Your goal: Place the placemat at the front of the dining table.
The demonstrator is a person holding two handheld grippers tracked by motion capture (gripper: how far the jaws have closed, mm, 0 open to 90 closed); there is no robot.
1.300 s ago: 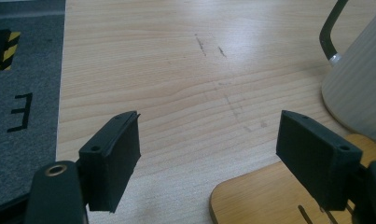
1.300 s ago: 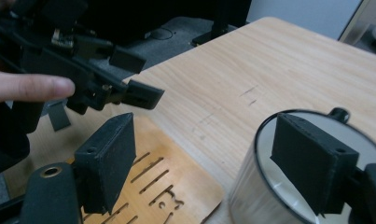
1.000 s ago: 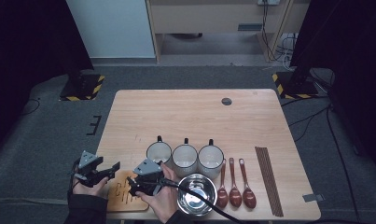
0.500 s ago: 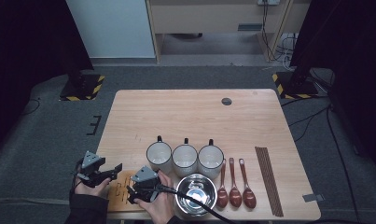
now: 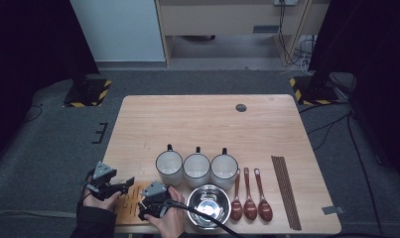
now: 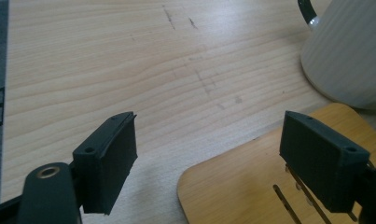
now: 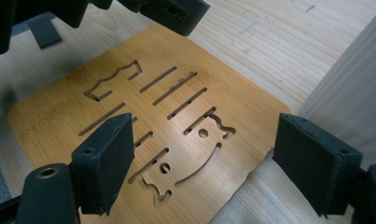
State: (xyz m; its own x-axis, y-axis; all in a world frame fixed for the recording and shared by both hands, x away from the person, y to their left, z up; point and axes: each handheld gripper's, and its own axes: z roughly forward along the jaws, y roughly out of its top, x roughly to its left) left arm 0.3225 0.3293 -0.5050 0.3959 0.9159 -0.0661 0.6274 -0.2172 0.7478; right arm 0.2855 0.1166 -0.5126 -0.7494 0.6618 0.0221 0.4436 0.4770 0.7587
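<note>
A thin bamboo board (image 5: pixel 127 204) with cut-out slots lies flat at the table's near left corner. My left gripper (image 5: pixel 129 184) hovers over its far left edge, open, with the board's rounded corner (image 6: pixel 251 186) below and between its fingers. From the right, my right gripper (image 5: pixel 141 207) reaches over the board, open as well. Its view looks down on the cut-out board (image 7: pixel 167 116) with nothing held, and shows the left gripper's fingers (image 7: pixel 176 11) at the top. A white mug (image 6: pixel 349 51) stands just beyond the board.
Three white mugs (image 5: pixel 196 169) stand in a row mid-table. A steel bowl (image 5: pixel 209 206) sits right of my right hand, then three brown spoons (image 5: pixel 249 206) and a bundle of dark chopsticks (image 5: pixel 286 191). The table's near edge (image 5: pixel 227 232) is close.
My right gripper has drawn back toward the table's near edge and lower over the board. The left gripper has shifted slightly right. Both stay open.
</note>
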